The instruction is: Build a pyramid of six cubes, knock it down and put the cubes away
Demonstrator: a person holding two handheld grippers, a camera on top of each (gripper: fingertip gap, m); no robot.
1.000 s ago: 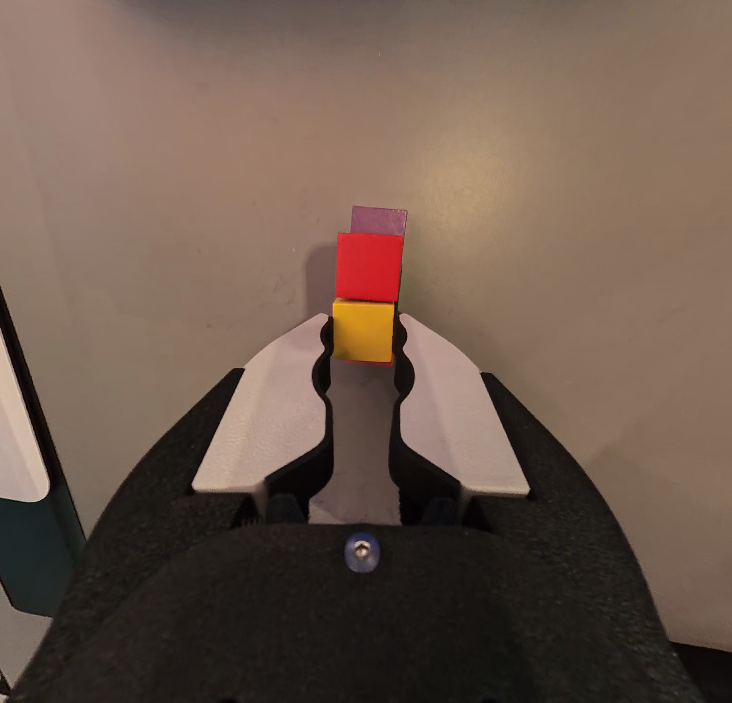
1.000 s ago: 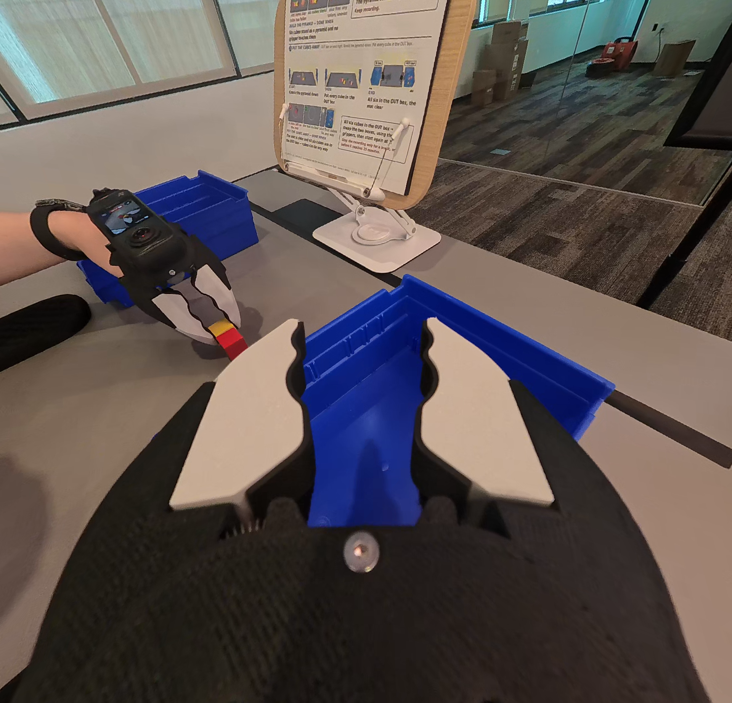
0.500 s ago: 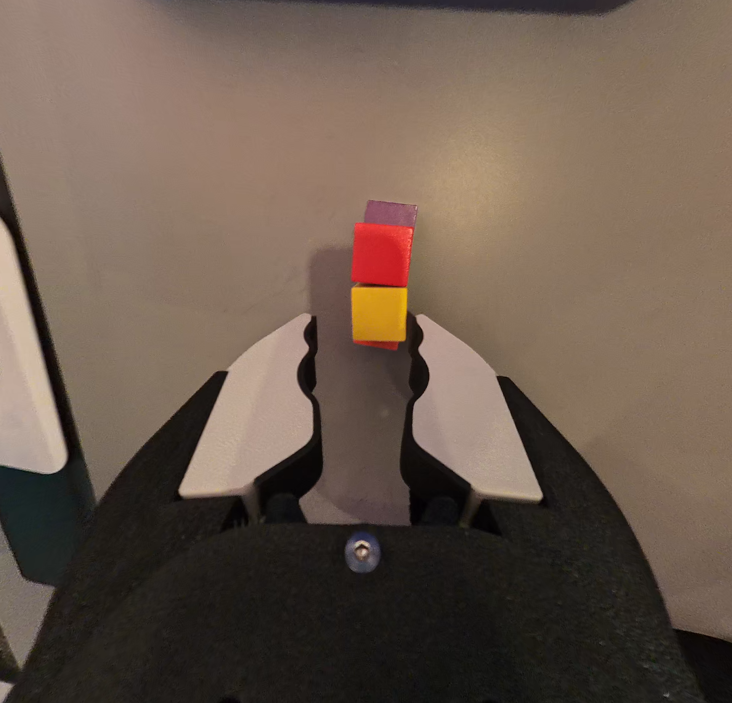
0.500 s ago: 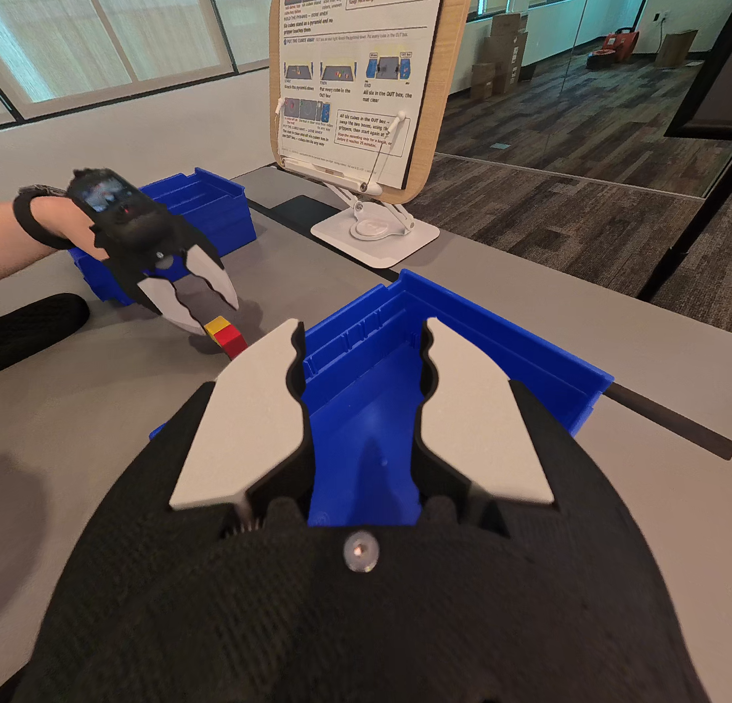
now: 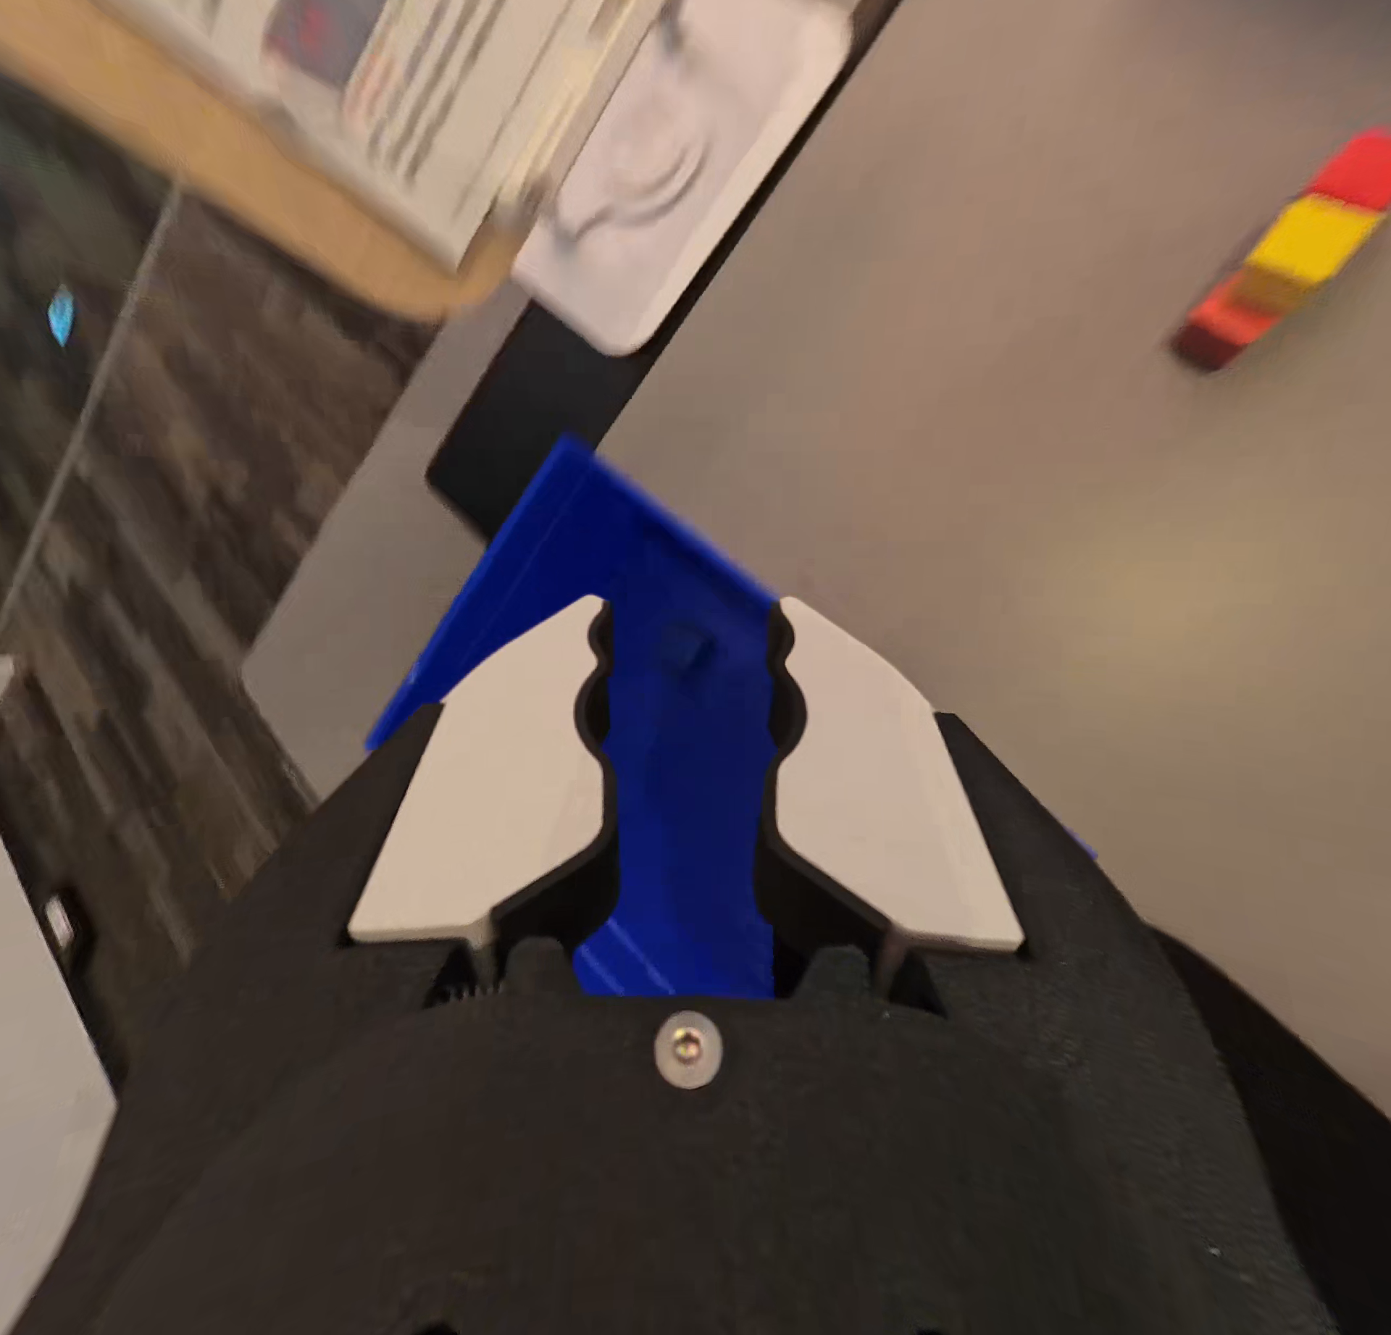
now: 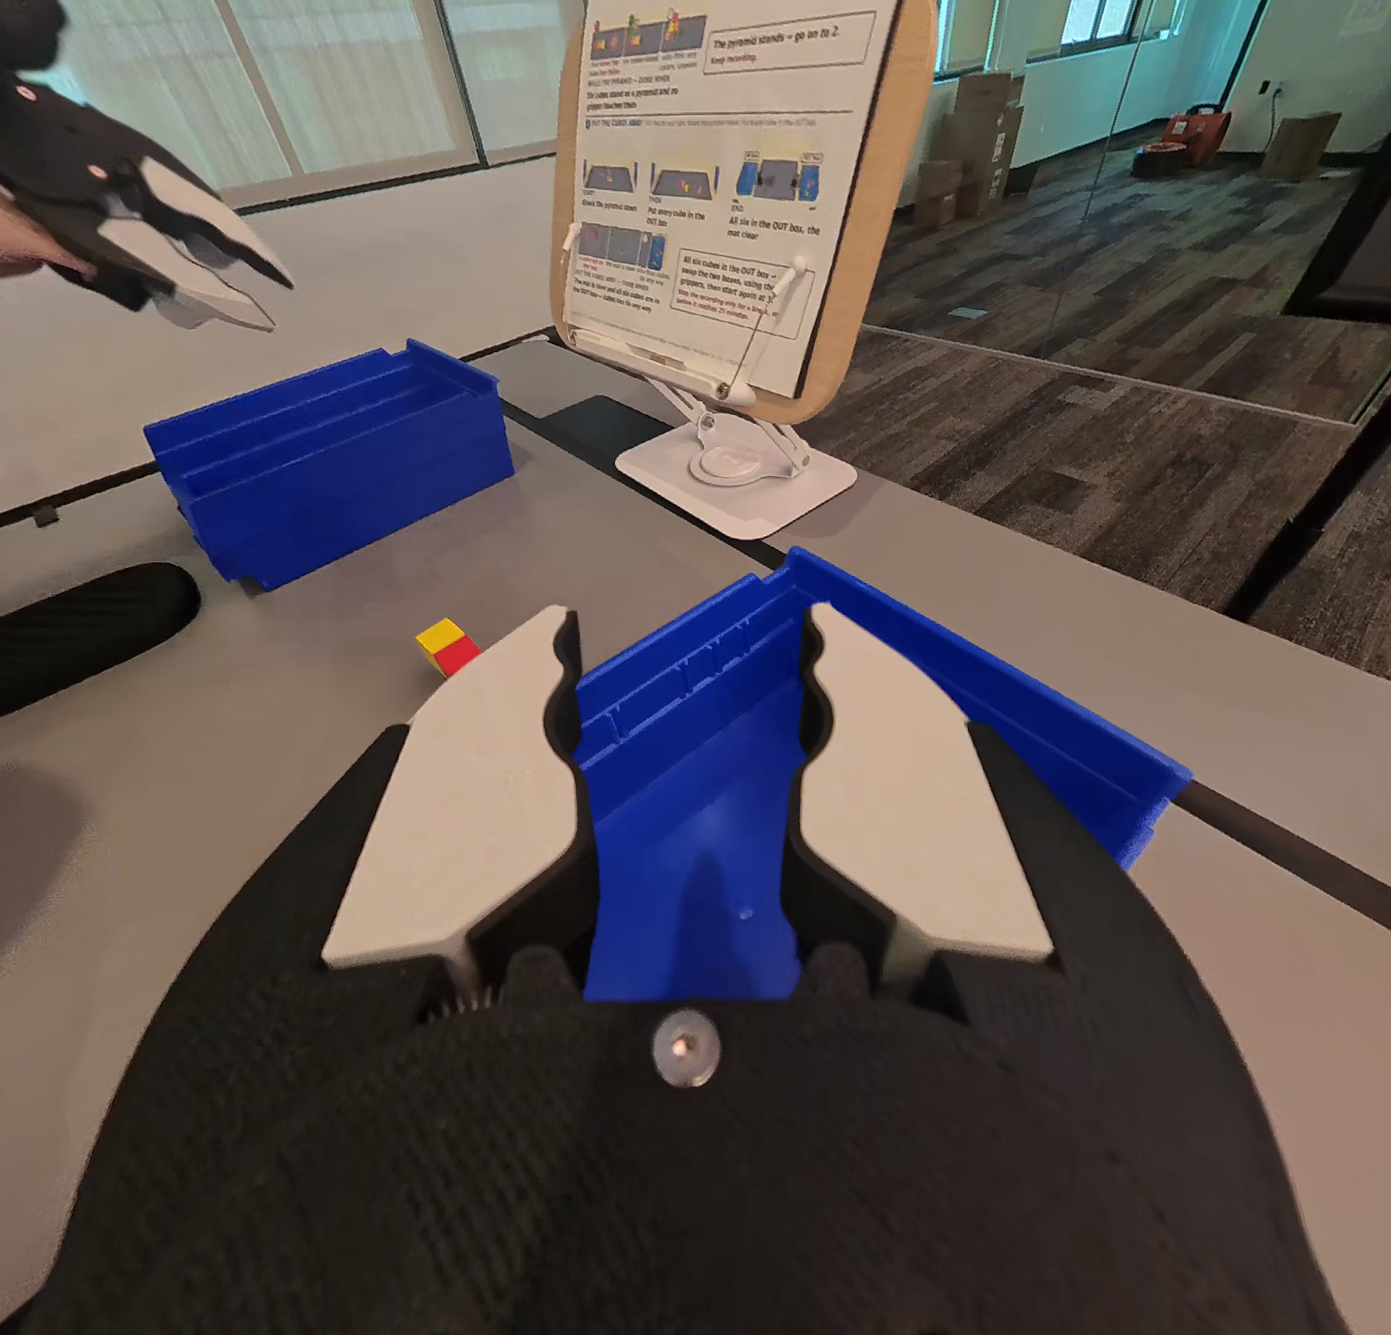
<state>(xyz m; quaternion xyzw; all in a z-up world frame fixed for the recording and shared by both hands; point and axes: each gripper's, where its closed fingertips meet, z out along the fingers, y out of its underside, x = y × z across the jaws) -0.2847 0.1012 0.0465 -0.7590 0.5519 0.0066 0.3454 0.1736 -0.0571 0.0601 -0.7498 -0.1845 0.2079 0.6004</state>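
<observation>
Left tongs (image 6: 226,275): black body with pale grey fingers, raised well above the grey counter (image 6: 226,742) at the far left of the right wrist view; in their own blurred view (image 5: 689,614) the fingers stand apart with nothing between them, pointing at a blue bin.
Far blue plastic bin (image 6: 331,463): rectangular, sitting on the counter left of centre, near its back edge.
Black padded object (image 6: 83,629): lies on the counter at the left edge, in front of the far bin.
Small wooden cubes: a yellow cube (image 6: 439,636) sits on top of a red cube (image 6: 459,655) on the counter, just beside the left finger of the right tongs as seen; in the left wrist view the yellow cube (image 5: 1310,245) shows among red ones, blurred.
Right tongs (image 6: 689,621): fingers spread apart, gripping nothing, hovering over the near bin.
Near blue plastic bin (image 6: 1001,704): open-topped, directly ahead of the right tongs; the part of its floor in view is bare.
Instruction sheet on a wooden board with white stand (image 6: 741,463): upright on the counter behind the near bin.
</observation>
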